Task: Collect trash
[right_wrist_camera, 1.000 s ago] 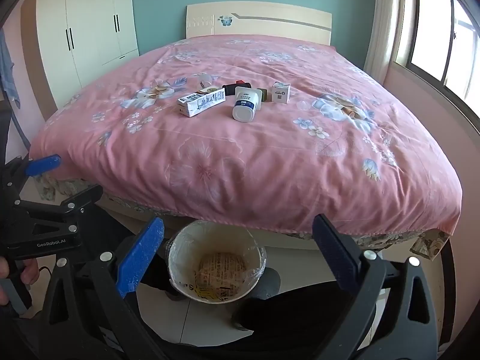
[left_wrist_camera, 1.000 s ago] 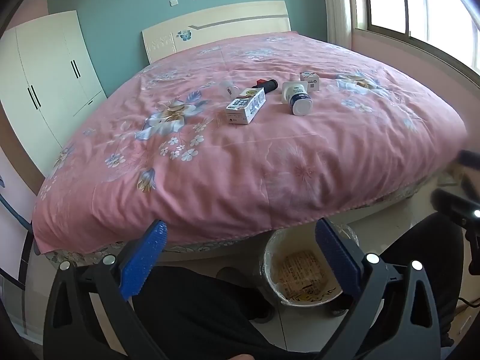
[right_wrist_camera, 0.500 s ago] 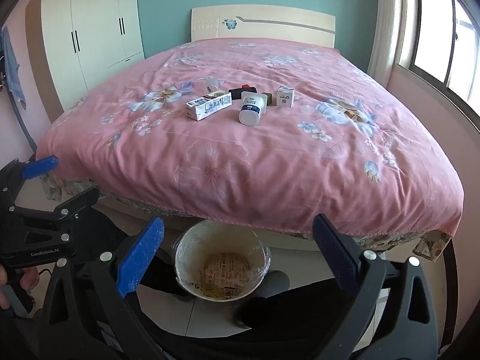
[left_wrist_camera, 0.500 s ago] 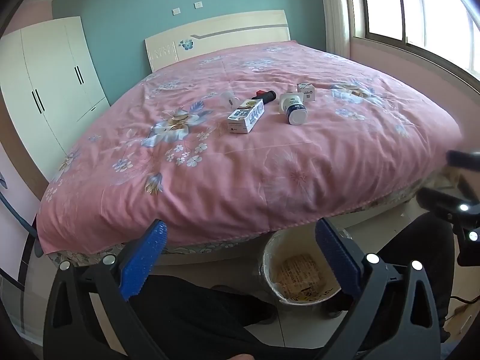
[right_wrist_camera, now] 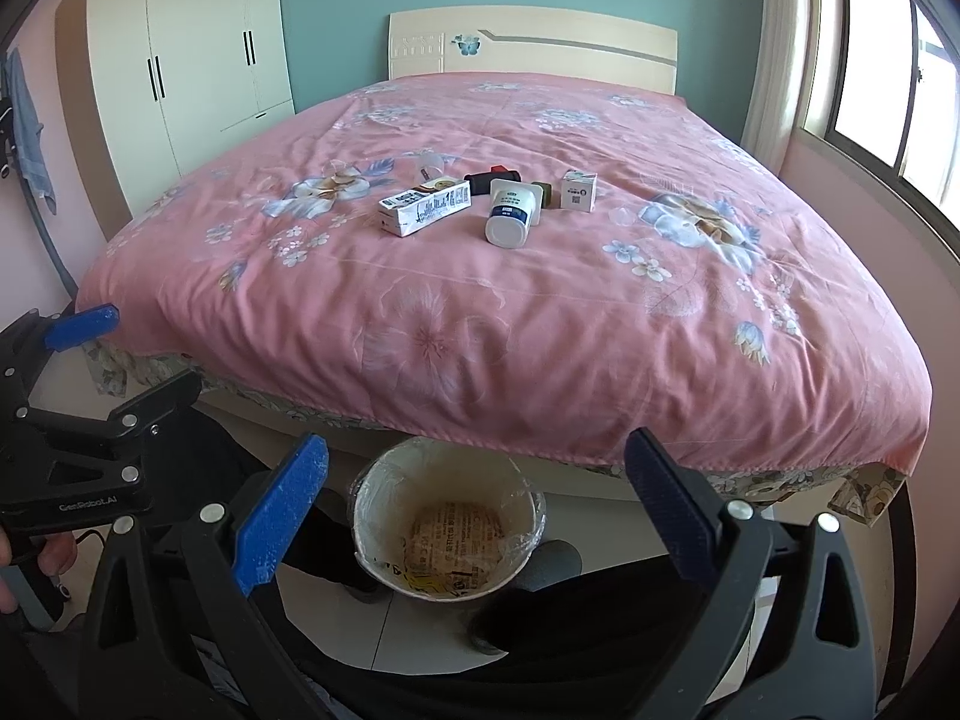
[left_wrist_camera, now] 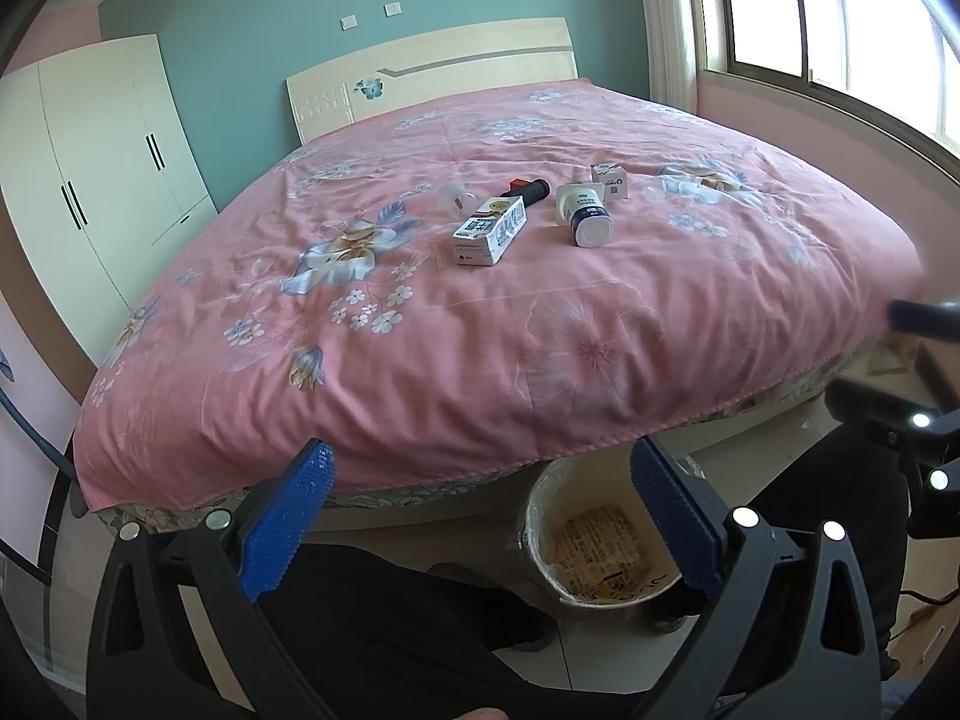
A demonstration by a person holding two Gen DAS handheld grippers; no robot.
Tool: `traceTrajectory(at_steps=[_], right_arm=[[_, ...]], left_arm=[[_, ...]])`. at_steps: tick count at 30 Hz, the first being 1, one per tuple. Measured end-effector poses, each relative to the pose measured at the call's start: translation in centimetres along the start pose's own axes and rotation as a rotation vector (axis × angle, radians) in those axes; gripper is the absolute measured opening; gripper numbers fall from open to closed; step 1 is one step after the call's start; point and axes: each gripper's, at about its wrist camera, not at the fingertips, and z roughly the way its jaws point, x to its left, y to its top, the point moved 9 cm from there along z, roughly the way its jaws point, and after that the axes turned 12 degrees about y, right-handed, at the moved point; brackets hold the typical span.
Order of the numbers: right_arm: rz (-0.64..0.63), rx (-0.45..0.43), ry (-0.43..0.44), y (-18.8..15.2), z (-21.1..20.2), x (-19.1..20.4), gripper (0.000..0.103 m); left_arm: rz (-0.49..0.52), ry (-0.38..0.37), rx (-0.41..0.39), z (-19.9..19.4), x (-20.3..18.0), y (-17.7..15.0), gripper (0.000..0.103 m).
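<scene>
Trash lies mid-bed on the pink floral bedspread: a white carton, a white bottle with a blue label, a small white box, a black and red item and a clear cup. A lined bin with paper inside stands on the floor at the bed's foot. My left gripper and right gripper are both open and empty, held low above the bin, well short of the trash.
The headboard and teal wall are at the back, a white wardrobe at the left, a window at the right. The person's dark-trousered legs flank the bin. The left gripper's body shows at the right view's left edge.
Both grippers have risen and tilted slightly, so the bed and trash sit a little lower in both views. Both stay open and empty. Nothing on the bed moved.
</scene>
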Motion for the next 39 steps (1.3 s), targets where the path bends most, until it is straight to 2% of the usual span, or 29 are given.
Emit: traceTrajectory(at_steps=[14,23,39], right_arm=[[-0.014,0.004,0.003,0.2,0.3,0.2,0.097],[-0.009,-0.008,-0.004,0.5,-0.1,-0.3,0.097],[-0.010,-0.012,-0.014,0.6,-0.3,-0.6,0.096]], left_arm=[[-0.010,0.012,0.008,0.4,0.4,-0.1,0.101],[-0.024,-0.025,0.027,0.8,0.3,-0.1,0.101],[-0.032,0.005,0.023,0.8,1.1,-0.1,0.101]])
